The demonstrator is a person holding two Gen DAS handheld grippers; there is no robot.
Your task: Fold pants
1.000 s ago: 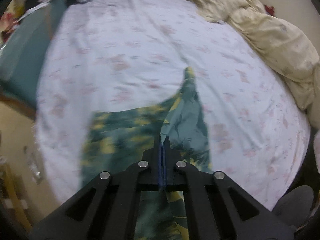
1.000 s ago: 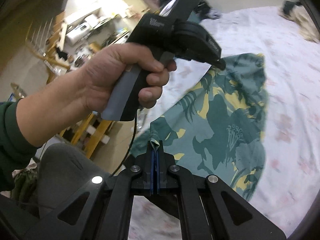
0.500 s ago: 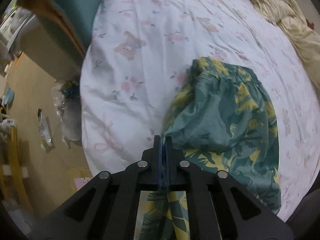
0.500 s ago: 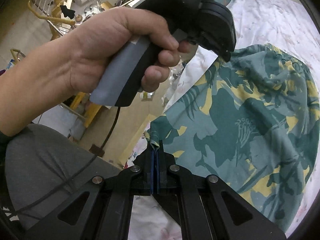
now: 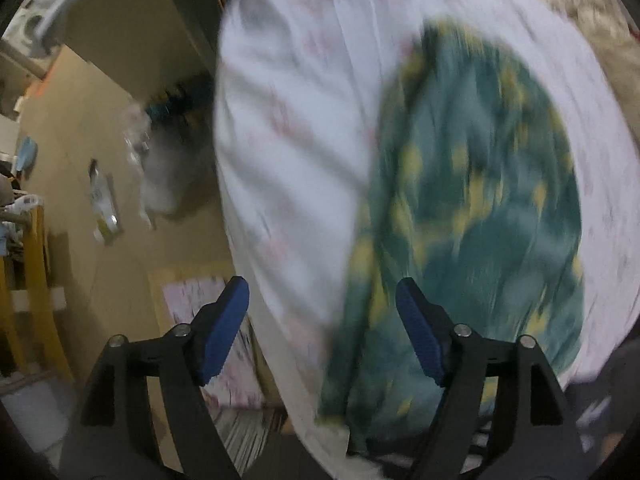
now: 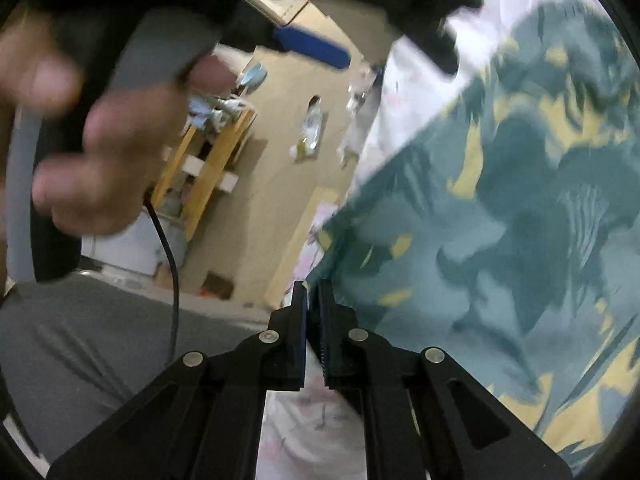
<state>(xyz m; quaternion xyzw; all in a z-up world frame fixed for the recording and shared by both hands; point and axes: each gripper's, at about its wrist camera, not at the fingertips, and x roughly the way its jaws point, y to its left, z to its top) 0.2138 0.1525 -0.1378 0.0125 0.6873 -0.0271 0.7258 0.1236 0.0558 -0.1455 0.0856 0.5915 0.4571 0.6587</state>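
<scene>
Pants blurred from left, left hand visible only from right.

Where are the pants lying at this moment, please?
The pants lie spread on the white bedsheet near its floor-side edge, ahead and right of the open left gripper; in the right wrist view they fill the right side.

Green pants with yellow leaf print lie folded on the bed's edge.

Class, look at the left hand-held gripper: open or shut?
Open. The left hand-held gripper has its blue pads spread wide, with the pants lying released on the bed.
</scene>
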